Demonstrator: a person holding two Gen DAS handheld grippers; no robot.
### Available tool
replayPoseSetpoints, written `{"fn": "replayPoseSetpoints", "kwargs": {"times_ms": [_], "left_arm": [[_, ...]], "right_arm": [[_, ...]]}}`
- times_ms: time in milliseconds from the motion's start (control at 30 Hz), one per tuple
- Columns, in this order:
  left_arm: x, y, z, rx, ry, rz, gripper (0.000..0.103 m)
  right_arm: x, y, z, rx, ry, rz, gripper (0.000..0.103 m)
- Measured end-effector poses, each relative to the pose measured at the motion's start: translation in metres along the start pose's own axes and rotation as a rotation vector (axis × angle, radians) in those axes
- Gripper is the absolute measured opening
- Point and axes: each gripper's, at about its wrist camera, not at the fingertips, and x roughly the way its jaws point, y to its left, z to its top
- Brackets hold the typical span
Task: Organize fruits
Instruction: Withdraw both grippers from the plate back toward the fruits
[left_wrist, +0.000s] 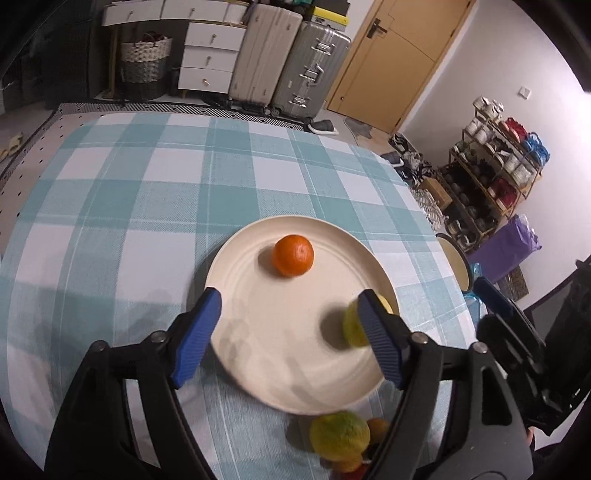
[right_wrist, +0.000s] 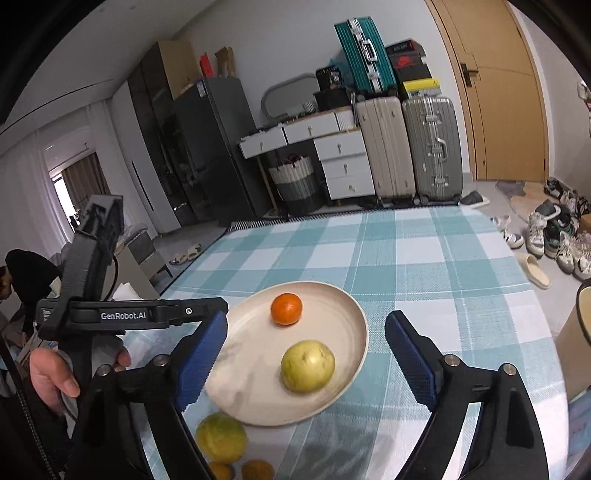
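Observation:
A cream plate (left_wrist: 258, 354) (right_wrist: 343, 317) lies on the checked tablecloth. On it sit an orange (left_wrist: 293, 255) (right_wrist: 286, 308) at the far side and a yellow-green fruit (right_wrist: 307, 366) nearer the right rim, partly hidden behind a finger in the left wrist view (left_wrist: 351, 326). My left gripper (left_wrist: 290, 334) is open and empty above the plate's near half. My right gripper (right_wrist: 304, 365) is open and empty, its jaws standing wide apart on either side of the yellow-green fruit. More loose fruits lie on the cloth below the plate: a yellow-green citrus (left_wrist: 339, 435) (right_wrist: 221, 437) and small oranges (right_wrist: 257, 469).
A cream container (right_wrist: 576, 332) stands at the table's right edge. Beyond the table are suitcases (right_wrist: 406, 147), white drawers (left_wrist: 210, 55), a basket (left_wrist: 146, 68), a shoe rack (left_wrist: 491, 177) and a wooden door (right_wrist: 495, 92).

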Motion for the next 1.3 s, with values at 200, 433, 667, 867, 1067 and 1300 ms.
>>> {"fn": "replayPoseSetpoints", "kwargs": {"times_ms": [200, 433, 667, 867, 1067, 1300], "left_arm": [[-0.031, -0.014, -0.024, 0.049, -0.039, 0.053, 0.082], [-0.059, -0.022, -0.051, 0.053, -0.041, 0.064, 0.086], [-0.076, -0.019, -0.077, 0.034, -0.06, 0.088, 0.102], [-0.087, -0.019, -0.095, 0.027, -0.067, 0.086, 0.102], [-0.095, -0.021, -0.118, 0.047, -0.05, 0.088, 0.102], [-0.088, -0.026, -0.15, 0.086, 0.017, 0.066, 0.102]], "right_arm": [[-0.029, 0.012, -0.01, -0.015, -0.02, -0.006, 0.092], [-0.056, 0.023, -0.024, -0.01, -0.031, -0.008, 0.095], [-0.074, 0.035, -0.038, -0.025, -0.035, -0.008, 0.096], [-0.088, 0.038, -0.048, -0.012, -0.054, -0.012, 0.101], [-0.096, 0.04, -0.057, -0.006, -0.044, -0.014, 0.101], [-0.099, 0.041, -0.08, 0.002, 0.002, 0.001, 0.102]]}}
